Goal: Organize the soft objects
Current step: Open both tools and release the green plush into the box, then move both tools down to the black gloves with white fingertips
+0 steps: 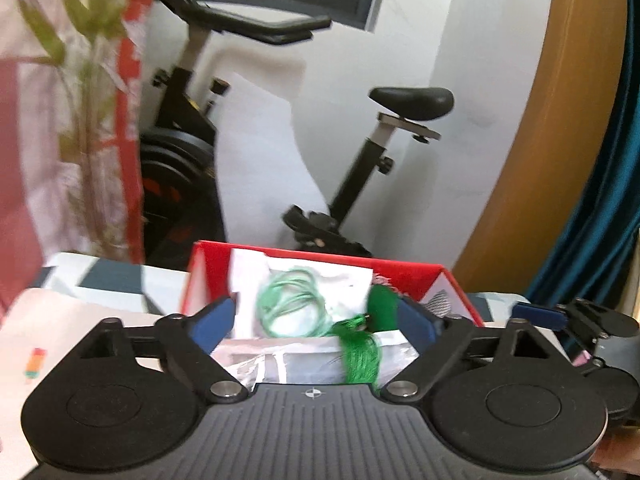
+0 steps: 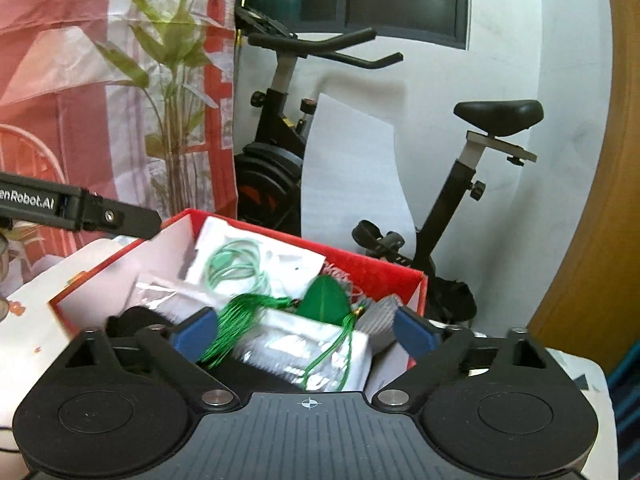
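White wall, a dark window and an exercise bike fill the far side of the room, with a red-and-white plastic sheet over a leafy plant at the far left and a wooden door edge at the right. Nearer, on a table under a pale patterned cloth, stands the red box, open at the top, and in it lie the soft things: a clear packet with a coil of pale green cord toward the far side, a green leaf-shaped piece at the middle, green tassels draped over a silvery wrapped packet at the near side. Both tools hang just in front of the box. The left gripper has its blue-padded jaws spread wide with nothing between the pads, and the right gripper likewise stands wide apart, gripping nothing; the tassels lie beyond its pads, not clamped. Judging from this, the items seen are already gathered in the box and both tools have let go; whether more soft things wait outside the box cannot be told.
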Demonstrator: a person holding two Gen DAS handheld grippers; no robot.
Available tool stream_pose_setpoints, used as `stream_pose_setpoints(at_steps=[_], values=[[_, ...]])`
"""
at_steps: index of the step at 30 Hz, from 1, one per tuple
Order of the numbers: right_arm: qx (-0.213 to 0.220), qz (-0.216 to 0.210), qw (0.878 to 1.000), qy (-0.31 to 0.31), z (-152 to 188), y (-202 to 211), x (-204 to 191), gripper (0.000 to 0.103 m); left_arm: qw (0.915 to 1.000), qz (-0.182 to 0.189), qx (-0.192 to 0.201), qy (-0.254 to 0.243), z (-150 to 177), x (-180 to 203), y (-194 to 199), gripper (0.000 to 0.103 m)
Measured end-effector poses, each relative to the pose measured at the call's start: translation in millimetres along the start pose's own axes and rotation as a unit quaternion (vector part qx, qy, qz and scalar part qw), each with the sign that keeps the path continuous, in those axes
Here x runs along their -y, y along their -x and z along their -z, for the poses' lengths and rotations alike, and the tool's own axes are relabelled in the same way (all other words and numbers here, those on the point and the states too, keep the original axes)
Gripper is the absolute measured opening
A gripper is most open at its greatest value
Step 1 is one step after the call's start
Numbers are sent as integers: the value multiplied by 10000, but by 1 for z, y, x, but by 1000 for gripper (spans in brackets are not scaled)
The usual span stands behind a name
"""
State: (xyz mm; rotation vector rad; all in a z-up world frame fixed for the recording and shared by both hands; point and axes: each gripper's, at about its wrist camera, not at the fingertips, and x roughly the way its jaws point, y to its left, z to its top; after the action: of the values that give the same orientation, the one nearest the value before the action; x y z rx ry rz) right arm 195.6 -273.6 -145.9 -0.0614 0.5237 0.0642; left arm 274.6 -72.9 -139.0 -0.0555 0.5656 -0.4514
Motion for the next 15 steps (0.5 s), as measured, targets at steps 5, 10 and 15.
stream_pose_setpoints(at_steps=[5,10,15], values=[[103,-16,9999,-116,13,25,-14,102,9994,-323,92,-45,13,-2,31,103],[80,53,9994,-333,30,41,-24,103,9984,-561,1,-58,36,-7,54,103],[121,147,9985,-504,53,52,-30,103,9968,-761,-230,3,62,-18,61,103]])
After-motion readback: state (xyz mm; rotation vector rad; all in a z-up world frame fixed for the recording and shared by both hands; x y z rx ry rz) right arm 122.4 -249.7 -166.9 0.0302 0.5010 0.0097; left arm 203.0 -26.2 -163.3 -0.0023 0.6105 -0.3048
